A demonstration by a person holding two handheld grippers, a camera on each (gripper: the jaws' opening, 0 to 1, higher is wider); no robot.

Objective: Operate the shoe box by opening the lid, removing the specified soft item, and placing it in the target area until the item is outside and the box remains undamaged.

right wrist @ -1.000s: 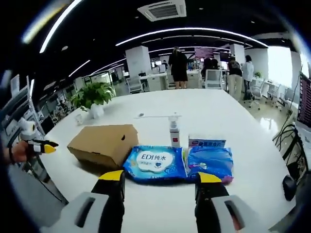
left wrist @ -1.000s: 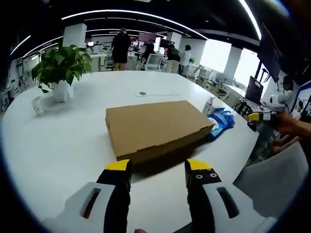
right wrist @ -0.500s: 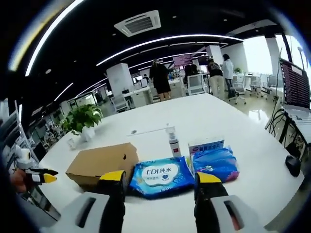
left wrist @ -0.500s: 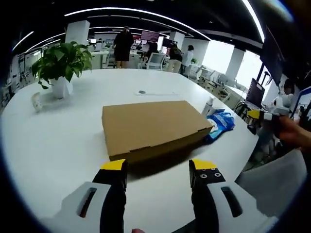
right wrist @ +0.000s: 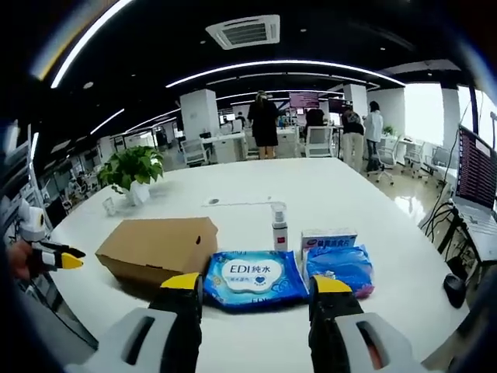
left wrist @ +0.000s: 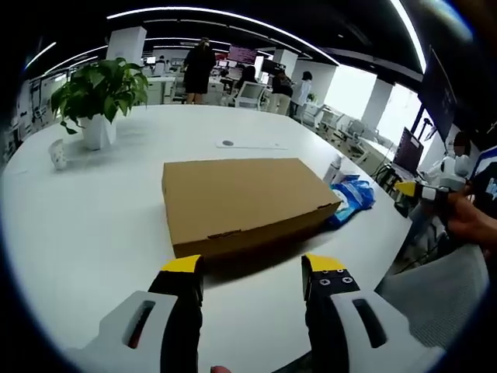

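Shoe box (left wrist: 245,202) shut, lid flat, sitting on the white surface (left wrist: 93,225) near its front edge, long front side facing the left tongs (left wrist: 255,272). Left tongs gaping wide, nothing held, just short of the box front. Right tongs (right wrist: 258,289) also spread, empty, hovering at the surface edge over the blue wipes pack (right wrist: 253,277); second blue pack (right wrist: 338,266) just beside it, small white bottle (right wrist: 279,226) behind. From the right gripper view the shoe box lies left of the packs, near that same edge. Potted plant (left wrist: 97,93) well apart toward the far left edge.

Step in hand, by my read: lid opening, not begun. To do it well: bring left tongs to the lid's front lip, pinch lightly, lift in an arc about the back hinge, no yanking or the cardboard may crease. Right tongs could steady the box end. Soft item inside not visible.
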